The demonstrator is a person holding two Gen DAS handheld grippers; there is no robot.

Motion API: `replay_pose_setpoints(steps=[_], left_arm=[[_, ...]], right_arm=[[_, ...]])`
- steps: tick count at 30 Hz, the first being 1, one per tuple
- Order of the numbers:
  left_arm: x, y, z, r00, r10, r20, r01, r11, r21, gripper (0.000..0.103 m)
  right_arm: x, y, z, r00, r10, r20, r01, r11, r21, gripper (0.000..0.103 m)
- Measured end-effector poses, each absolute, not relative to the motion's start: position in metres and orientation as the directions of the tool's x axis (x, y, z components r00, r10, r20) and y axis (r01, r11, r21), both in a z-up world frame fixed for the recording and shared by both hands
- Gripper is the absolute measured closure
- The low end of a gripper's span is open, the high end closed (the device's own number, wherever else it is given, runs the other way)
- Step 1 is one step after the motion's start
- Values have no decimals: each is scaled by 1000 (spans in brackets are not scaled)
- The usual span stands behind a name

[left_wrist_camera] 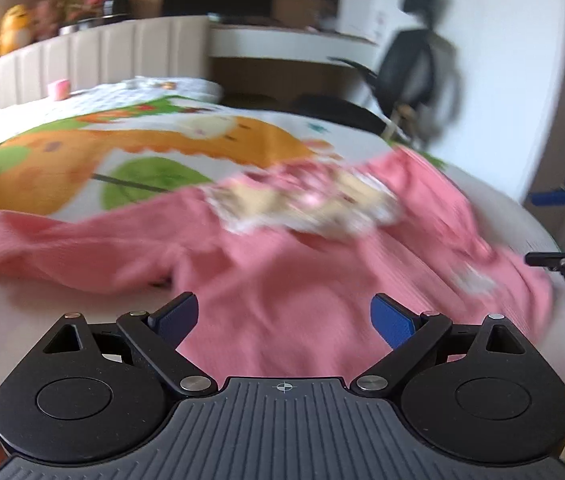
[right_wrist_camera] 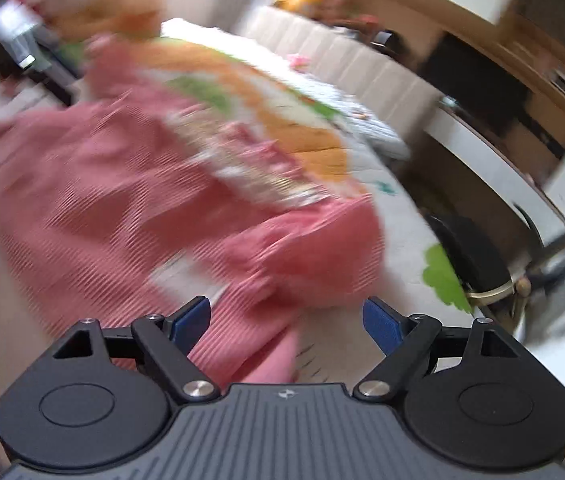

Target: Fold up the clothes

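A pink ribbed top (left_wrist_camera: 282, 264) with a cream printed patch on its chest lies spread on the bed; one sleeve (left_wrist_camera: 22, 240) stretches out to the left. My left gripper (left_wrist_camera: 282, 308) hovers over the near part of the top, open, with nothing pinched between its blue pads (left_wrist_camera: 392, 320). In the blurred right wrist view the same pink top (right_wrist_camera: 122, 200) fills the middle, and my right gripper (right_wrist_camera: 285, 308) stands open above its near edge, empty. The right gripper's black frame (left_wrist_camera: 562, 264) shows at the right edge of the left wrist view.
The bed carries a cartoon-print cover (left_wrist_camera: 142, 152) in orange, green and white. A padded headboard (left_wrist_camera: 94, 64) with plush toys (left_wrist_camera: 14, 28) on it stands behind. A black office chair (left_wrist_camera: 410, 76) and a white desk (left_wrist_camera: 282, 40) stand beyond the bed's far side.
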State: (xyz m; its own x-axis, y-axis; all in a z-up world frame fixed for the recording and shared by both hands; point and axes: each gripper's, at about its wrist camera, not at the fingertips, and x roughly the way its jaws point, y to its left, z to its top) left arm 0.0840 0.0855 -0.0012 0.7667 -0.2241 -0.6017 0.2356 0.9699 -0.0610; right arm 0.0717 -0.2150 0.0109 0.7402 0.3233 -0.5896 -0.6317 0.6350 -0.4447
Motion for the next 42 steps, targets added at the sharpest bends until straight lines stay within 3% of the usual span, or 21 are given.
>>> replay_pose_setpoints(steps=[8,13,14,16,19,23,26,28,30,33,36,38,40,42], left_arm=[[22,46,-23,733,-228,-641,343,938,59,6],[11,27,-25,714,-244,-656,395,914,89,5],[10,23,-27,709,-250,-659,404,911,89,5],[10,13,-32,706,-246,-664,410,907,99,5],[5,0,-39,742,-165,-650,399,888,230,4],[7,8,-46,800,-3,-600,308,860,407,4],[23,37,-42,825,135,-549,147,886,440,4],[34,60,-33,830,219,-514,25,905,426,4],[41,76,-24,832,272,-483,-58,909,412,3],[44,86,-7,851,301,-429,-115,906,408,3],[45,90,12,876,316,-366,-158,902,401,3],[47,87,24,894,310,-324,-172,904,391,3],[51,86,32,906,302,-298,-175,906,385,3],[54,82,35,911,289,-293,-165,909,382,3]], right_arm=[[30,-241,-16,783,183,-594,-573,582,-576,18],[38,-204,-38,790,249,-560,-593,545,-593,18],[41,-194,-40,804,257,-536,-579,545,-607,19],[46,-177,-37,871,243,-426,-482,585,-652,31],[56,-175,-9,950,197,-241,-306,726,-616,33],[58,-197,27,978,145,-151,-204,817,-540,33],[47,-206,24,958,197,-208,-281,789,-547,30],[33,-205,17,909,300,-290,-413,754,-511,21],[20,-194,6,839,397,-372,-540,696,-474,20],[11,-164,-15,749,462,-474,-658,597,-459,20],[15,-131,-26,728,484,-486,-684,565,-462,20],[18,-120,-19,655,555,-513,-750,562,-348,20],[22,-115,-9,553,635,-539,-816,543,-197,35],[26,-111,-7,523,644,-558,-827,543,-149,48]])
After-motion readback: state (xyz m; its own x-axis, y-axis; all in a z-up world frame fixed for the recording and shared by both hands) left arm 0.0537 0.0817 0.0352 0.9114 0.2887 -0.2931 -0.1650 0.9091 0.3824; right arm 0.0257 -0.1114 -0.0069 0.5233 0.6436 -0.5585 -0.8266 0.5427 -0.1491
